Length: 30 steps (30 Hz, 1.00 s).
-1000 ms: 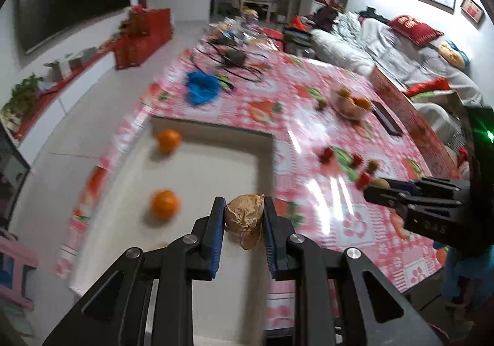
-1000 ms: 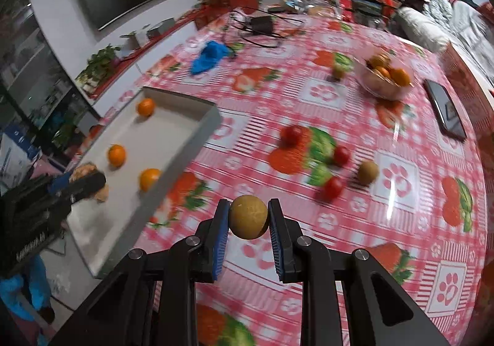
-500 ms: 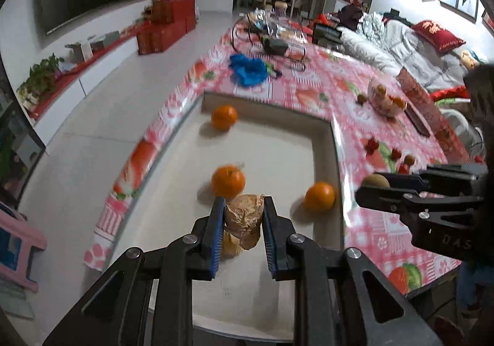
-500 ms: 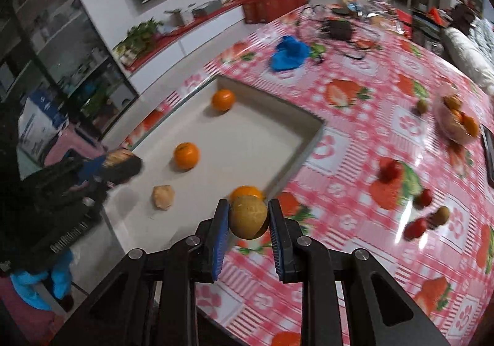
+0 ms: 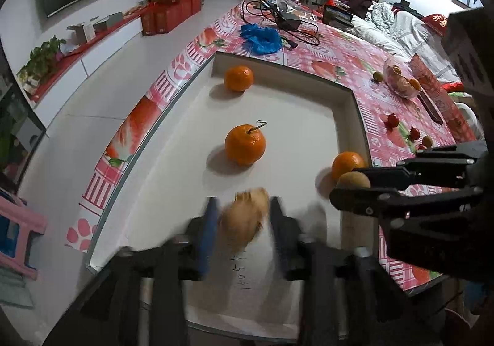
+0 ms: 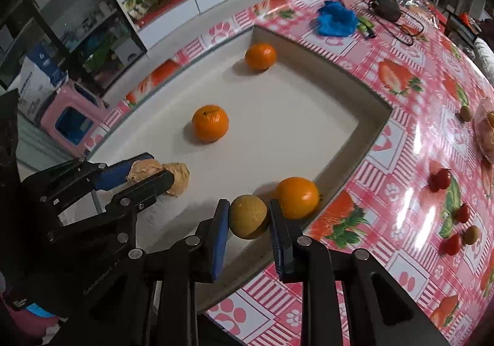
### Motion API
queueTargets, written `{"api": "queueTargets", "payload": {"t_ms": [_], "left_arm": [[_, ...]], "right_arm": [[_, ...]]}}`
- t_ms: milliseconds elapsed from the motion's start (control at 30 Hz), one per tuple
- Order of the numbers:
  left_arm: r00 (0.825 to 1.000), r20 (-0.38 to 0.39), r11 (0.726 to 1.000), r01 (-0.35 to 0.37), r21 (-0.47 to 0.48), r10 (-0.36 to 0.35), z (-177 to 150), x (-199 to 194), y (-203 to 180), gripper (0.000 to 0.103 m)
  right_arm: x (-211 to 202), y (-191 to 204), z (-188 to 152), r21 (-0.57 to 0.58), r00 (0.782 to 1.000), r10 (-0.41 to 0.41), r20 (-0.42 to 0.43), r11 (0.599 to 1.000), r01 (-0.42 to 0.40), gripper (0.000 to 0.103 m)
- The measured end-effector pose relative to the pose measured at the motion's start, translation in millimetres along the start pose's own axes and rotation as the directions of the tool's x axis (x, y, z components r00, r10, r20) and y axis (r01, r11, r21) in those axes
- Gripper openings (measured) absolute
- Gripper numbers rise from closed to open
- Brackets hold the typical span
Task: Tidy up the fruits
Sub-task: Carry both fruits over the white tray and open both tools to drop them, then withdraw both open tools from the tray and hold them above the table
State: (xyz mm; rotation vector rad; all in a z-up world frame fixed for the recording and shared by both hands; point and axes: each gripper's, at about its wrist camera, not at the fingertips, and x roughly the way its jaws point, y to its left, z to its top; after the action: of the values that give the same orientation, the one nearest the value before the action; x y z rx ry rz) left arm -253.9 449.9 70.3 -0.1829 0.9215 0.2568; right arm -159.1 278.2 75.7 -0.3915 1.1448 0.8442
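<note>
Both grippers are loaded over the white tray point(image 6: 278, 129): the left gripper point(image 5: 242, 219) pinches a papery tan fruit point(image 6: 148, 170), blurred in its own view, and the right gripper point(image 6: 248, 219) clamps a round yellow-brown fruit point(image 6: 248, 216) across its middle, beside an orange point(image 6: 298, 197). Both fruits look light; the tan one seems crushable, the round one likely to roll.
</note>
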Motion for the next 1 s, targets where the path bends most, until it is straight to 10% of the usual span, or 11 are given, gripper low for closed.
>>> {"api": "queueTargets", "payload": {"t_ms": [133,233,300,367,1000], "left_arm": [[0.999,0.017,0.999,-0.031,-0.034,0.032,-2,-2,10,0.080],[0.999,0.011,0.997,-0.038,-0.067,0.039,-2,-3,17,0.081],[0.999,0.003,0.996,-0.047,-0.077,0.047,-2,-3,19,0.082],[0.999,0.001,0.996,-0.044,-0.081,0.044,-2,-5,17,0.082],[0.998,0.045,0.983,0.041,0.180,-0.050,6,-27,-121,0.084]], "right_arm": [[0,3,0,-0.015,1.000,-0.024,-0.011,1.000,0.024,0.027],[-7,1,1,-0.013,0.999,-0.033,-0.004,0.999,0.033,0.035],[-15,-2,1,-0.012,0.997,-0.072,0.022,0.997,0.072,0.089],[-26,-5,0,-0.011,0.995,-0.079,0.063,0.997,0.080,0.103],[-49,-138,-101,0.222,0.961,-0.271,-0.056,0.935,0.277,0.103]]}}
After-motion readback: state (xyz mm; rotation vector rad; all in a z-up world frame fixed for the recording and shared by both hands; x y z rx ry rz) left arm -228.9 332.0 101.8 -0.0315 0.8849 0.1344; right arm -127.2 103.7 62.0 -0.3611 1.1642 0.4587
